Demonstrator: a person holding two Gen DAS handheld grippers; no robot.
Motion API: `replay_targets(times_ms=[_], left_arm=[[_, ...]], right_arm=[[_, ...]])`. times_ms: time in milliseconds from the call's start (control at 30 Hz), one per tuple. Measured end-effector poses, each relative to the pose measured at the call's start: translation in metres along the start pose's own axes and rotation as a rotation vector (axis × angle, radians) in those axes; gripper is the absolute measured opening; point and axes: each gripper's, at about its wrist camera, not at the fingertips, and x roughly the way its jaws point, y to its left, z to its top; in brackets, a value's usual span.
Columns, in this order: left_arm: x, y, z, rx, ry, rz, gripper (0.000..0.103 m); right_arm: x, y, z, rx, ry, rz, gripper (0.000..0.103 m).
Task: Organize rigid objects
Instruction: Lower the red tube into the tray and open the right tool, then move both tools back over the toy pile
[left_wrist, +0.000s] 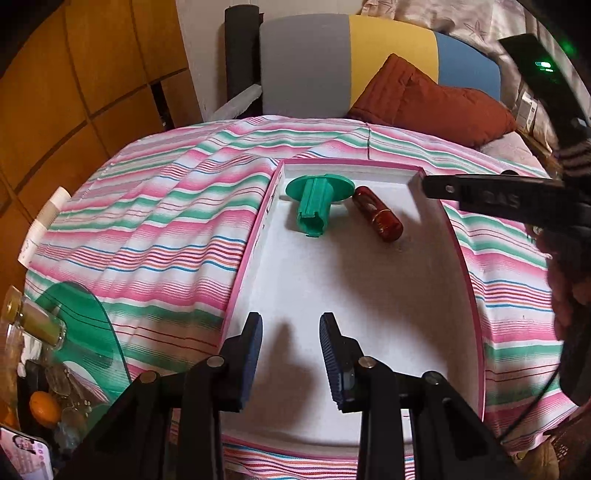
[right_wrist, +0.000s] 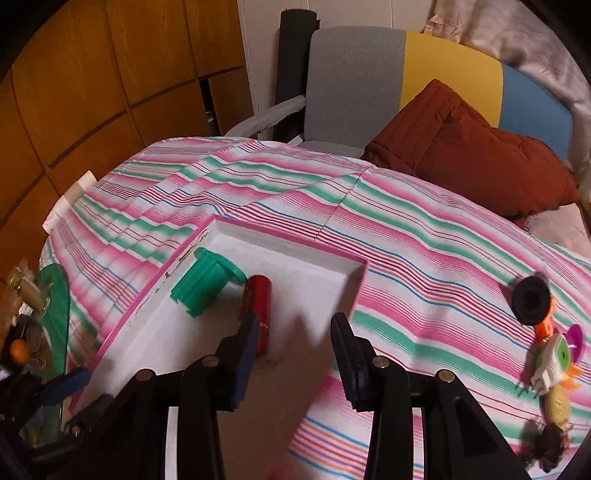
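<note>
Warm indoor light from above; soft shadows fall on the white tray (left_wrist: 369, 295) floor just ahead of the fingers (left_wrist: 334, 354). Strong fisheye bend w/ dark vignette at corners. Small toys (right_wrist: 546, 332) right of the fingers look motion-blurred; centre sharp, no glare.

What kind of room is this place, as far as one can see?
Probably a room in a home, perhaps a bedroom or living room: a striped cloth covers the surface, a rust-red cushion lies behind it, and wooden cabinet doors line the wall.
</note>
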Motion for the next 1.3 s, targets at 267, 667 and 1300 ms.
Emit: replay_targets(times_ms=[267,667,1300], left_arm=[[-0.010,-0.019,0.000,0.065,-0.028,0.062,0.032],[-0.016,-0.067,-0.001,0.151,-0.023,-0.023,0.032],[-0.022,-0.172,-0.032,0.367,0.052,-0.313,0.032]], right_arm=[[-0.033,-0.033,-0.030,0.025,-0.009,-0.017,0.046],[-0.065,-0.108,-0.090,0.131,0.035,-0.097,0.046],[-0.116,-0.277,-0.152,0.473,-0.041,-0.305,0.050]])
